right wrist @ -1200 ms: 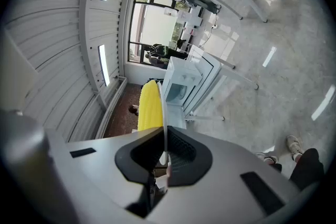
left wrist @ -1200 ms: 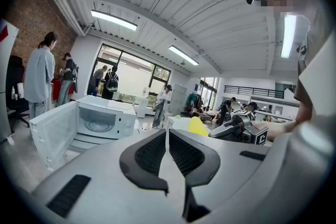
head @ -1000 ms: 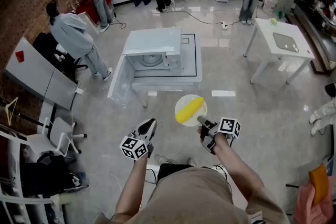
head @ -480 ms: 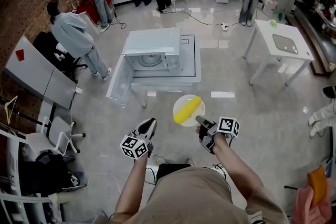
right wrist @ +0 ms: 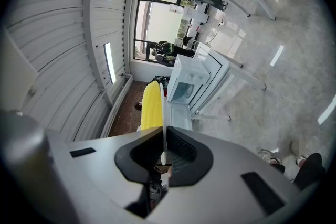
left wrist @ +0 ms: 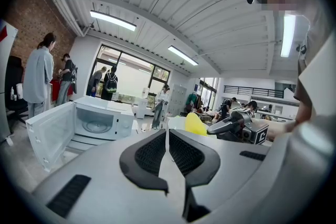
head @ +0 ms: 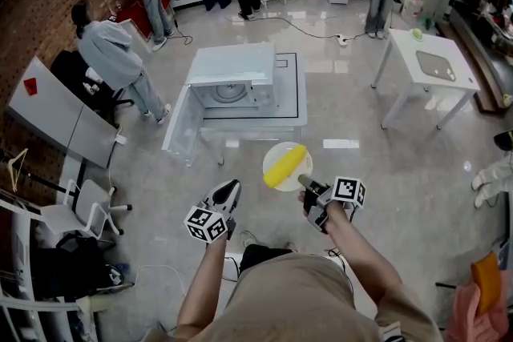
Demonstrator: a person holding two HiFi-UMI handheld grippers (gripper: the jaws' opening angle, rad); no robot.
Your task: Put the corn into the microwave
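pinching the plate [head: 277,154], right tongs [head: 303,181] bear corn [head: 286,166].

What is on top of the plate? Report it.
A yellow corn cob lies on the white plate held by the right tongs. The plate beneath the cob is covered.
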